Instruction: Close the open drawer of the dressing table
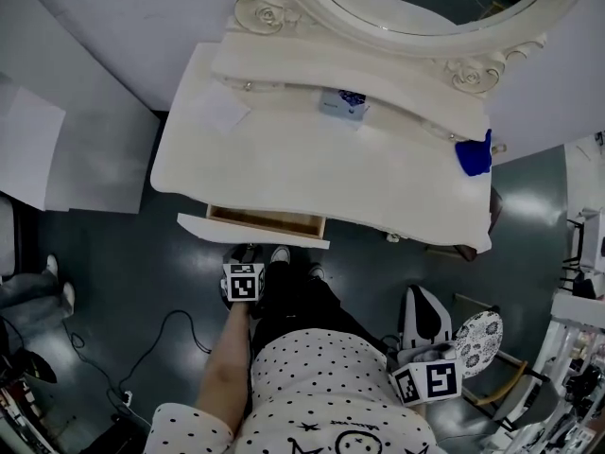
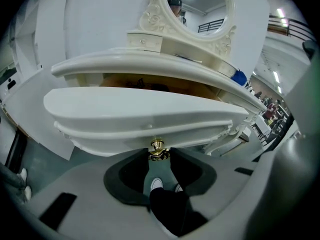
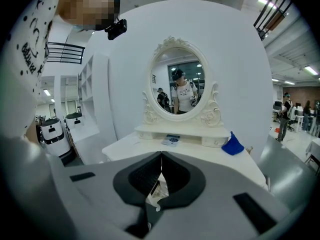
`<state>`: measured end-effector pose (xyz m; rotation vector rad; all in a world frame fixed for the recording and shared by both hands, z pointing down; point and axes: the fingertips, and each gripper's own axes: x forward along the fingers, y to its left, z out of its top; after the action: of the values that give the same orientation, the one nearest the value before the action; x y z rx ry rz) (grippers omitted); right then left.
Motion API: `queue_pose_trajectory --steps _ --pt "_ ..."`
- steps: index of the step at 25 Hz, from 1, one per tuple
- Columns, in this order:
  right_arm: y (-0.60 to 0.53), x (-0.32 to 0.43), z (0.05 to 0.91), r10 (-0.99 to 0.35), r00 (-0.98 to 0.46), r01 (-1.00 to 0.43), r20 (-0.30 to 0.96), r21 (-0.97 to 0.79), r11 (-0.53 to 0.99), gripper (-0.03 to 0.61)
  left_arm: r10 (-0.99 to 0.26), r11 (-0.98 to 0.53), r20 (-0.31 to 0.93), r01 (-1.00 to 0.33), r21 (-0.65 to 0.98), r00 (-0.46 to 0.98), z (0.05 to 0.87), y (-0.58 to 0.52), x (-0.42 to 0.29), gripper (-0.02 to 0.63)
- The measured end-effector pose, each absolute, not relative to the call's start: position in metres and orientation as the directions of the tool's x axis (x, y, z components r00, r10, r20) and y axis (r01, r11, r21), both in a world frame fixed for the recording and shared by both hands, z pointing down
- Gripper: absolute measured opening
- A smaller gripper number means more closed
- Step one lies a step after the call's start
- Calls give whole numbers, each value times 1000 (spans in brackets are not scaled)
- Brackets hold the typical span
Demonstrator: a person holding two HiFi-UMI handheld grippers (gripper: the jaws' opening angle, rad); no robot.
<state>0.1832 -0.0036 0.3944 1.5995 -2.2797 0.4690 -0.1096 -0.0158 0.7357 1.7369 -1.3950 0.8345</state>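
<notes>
The white dressing table has one drawer pulled out at its front left, its wooden inside showing. My left gripper points down at the drawer's white front. In the left gripper view the drawer front fills the frame. Its gold knob sits right at the tips of my left gripper, whose jaws stand apart and do not press on it. My right gripper is held back at the person's right side, away from the table. In its own view my right gripper has its tips together, with nothing held.
An oval mirror stands at the table's back. A blue cloth, a small box and a paper sheet lie on the top. A patterned stool is at the right, and cables run across the floor at the left.
</notes>
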Motion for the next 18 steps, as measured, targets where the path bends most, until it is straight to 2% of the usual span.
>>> queue_pose_trajectory --steps 18 --pt "-17 188 394 -861 -254 -966 440 -69 250 9 -506 -166 832 -972 165 228 735 -67 -104 144"
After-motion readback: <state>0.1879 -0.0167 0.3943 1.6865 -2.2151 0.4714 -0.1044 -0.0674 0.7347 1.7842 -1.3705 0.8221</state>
